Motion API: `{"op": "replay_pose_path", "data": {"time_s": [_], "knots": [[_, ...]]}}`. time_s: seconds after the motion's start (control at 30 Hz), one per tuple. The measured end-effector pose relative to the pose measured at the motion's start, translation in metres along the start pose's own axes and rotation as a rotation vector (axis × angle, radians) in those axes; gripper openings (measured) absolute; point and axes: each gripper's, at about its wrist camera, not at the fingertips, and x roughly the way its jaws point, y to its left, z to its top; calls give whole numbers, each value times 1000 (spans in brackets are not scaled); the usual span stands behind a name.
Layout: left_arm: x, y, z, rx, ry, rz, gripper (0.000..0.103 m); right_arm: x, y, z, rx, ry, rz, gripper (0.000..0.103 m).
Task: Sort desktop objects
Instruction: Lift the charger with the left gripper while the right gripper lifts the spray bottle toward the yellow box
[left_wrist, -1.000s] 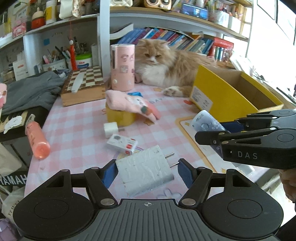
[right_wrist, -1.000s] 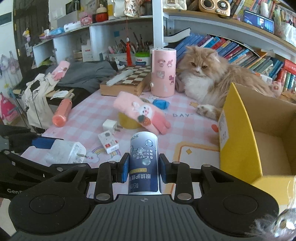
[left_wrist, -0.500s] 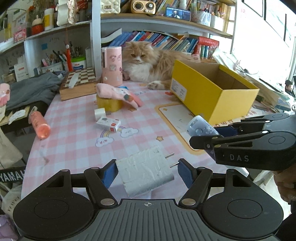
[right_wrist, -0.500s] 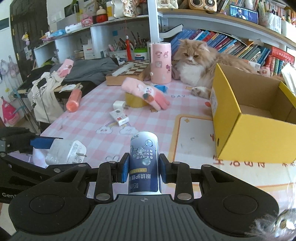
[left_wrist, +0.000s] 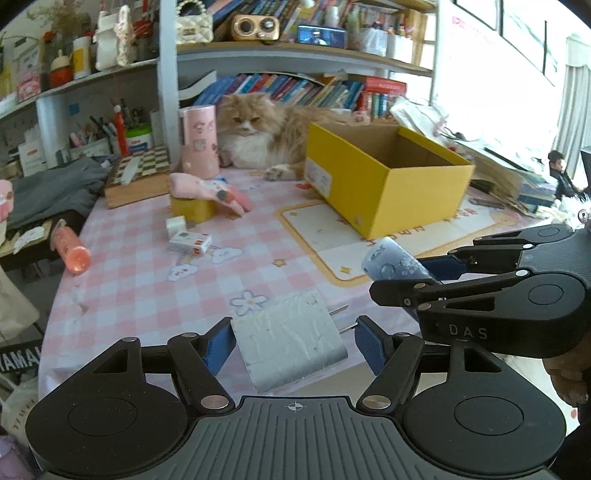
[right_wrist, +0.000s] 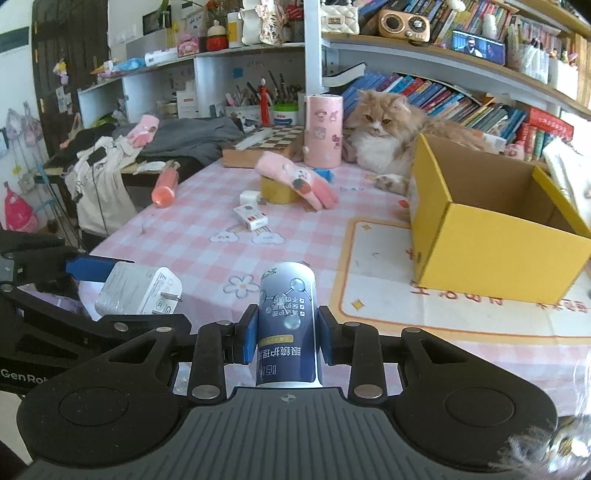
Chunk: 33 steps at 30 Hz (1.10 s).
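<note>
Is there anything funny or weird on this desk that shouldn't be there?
Yes: a fluffy orange cat is lying on the desk behind the yellow box. A pink glove is draped crookedly over a small yellow tub, and an orange bottle lies tipped on its side at the table edge.

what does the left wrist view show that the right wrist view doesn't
Only the left wrist view: the charger's textured top between the left gripper's pads, and the right gripper from the side. Only the right wrist view: the label on the can, and clothes at left. Both: cat, yellow box, glove.
</note>
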Motion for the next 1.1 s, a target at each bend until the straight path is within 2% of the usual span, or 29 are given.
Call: {"op": "replay_pose_path", "data": {"time_s": [0.37,0.57,0.8,1.1], "knots": [[-3,-28,-4,38,-5,-68,72,-28,-14,-24,57,21,-64,30],[5,-50,-3,91,8,-149,72,-46,-24,-43,102,36,-111,30],[13,-74,-4,171,26,-248,72,-69,-40,-63,190,38,-208,30],[22,-85,0,194,21,-290,72,-80,-50,-72,250,64,-266,30]]}}
